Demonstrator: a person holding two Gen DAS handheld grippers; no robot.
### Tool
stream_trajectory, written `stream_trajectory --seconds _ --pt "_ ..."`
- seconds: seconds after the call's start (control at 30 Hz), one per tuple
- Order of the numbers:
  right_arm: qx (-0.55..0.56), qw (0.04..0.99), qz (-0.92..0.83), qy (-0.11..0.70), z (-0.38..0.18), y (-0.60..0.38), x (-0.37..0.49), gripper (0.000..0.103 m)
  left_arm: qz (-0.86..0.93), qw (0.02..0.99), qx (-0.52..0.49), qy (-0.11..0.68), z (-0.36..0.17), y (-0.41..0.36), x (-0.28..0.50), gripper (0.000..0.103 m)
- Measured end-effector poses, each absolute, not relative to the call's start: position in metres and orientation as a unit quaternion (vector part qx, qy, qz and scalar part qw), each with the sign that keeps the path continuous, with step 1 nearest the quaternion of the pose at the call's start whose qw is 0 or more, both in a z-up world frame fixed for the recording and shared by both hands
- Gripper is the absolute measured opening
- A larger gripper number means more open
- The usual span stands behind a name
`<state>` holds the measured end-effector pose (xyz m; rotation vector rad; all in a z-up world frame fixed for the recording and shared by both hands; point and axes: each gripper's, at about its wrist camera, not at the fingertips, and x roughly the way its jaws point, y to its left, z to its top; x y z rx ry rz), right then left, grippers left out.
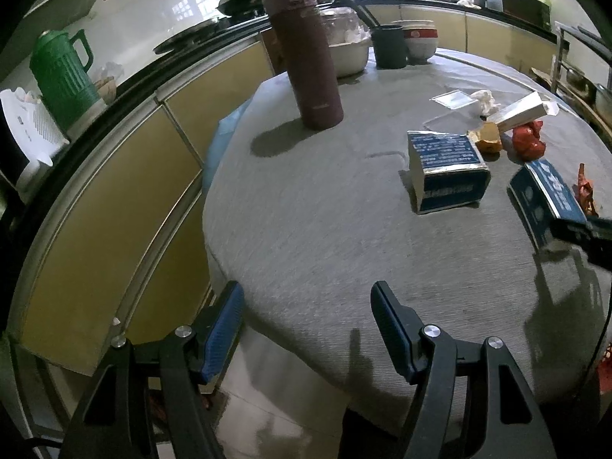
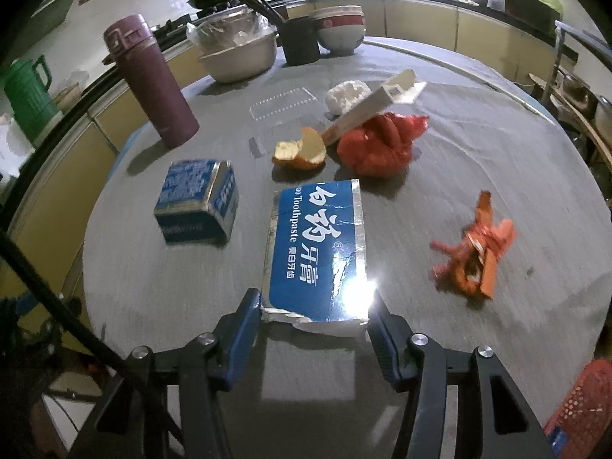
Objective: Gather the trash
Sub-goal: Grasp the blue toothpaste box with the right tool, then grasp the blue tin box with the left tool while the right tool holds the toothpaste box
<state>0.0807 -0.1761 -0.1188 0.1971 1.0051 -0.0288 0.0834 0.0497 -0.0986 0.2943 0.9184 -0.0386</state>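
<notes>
My right gripper is shut on the near end of a flattened blue toothpaste box, with a pad pressing each side. The left wrist view shows that box tilted up off the grey tablecloth. A second, squarer blue box lies to its left. Beyond them are an orange peel, a crumpled red bag, a long white carton and a white tissue wad. A torn orange wrapper lies at the right. My left gripper hangs open and empty over the table's near-left edge.
A maroon flask stands at the table's back left. A metal basin, a dark cup and stacked bowls stand at the far edge. Yellow cabinets run along the left, and a red basket is at lower right.
</notes>
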Motion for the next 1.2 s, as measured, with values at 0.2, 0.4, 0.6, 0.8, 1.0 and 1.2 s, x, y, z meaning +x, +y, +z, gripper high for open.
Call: stream_trajectory --seconds 0.2,0.4,0.6,0.8,1.0,1.2 --pt "0.103 0.868 -0.009 0.486 -0.118 -0.186 0.05 0.058 -0.021 0.887 0.148 0.437 -0.094 0.041 0.08 0.07" --pt "0.119 0.865 -0.009 0.488 -0.117 -0.197 0.032 0.058 -0.033 0.887 0.157 0.433 -0.091 0.029 0.076 0.07" --pt "0.127 0.865 -0.022 0.485 -0.118 -0.21 0.029 0.058 -0.051 0.883 0.165 0.436 -0.091 0.013 0.071 0.07" --pt "0.14 0.865 -0.029 0.48 -0.119 -0.223 0.027 0.058 -0.061 0.878 0.18 0.438 -0.096 -0.005 0.069 0.07" --pt "0.147 0.863 -0.021 0.484 -0.122 -0.226 0.029 0.058 -0.061 0.875 0.195 0.439 -0.102 -0.016 0.078 0.07" --pt "0.164 0.858 -0.014 0.486 -0.125 -0.23 0.03 0.058 -0.084 0.877 0.2 0.428 -0.092 -0.013 0.108 0.07"
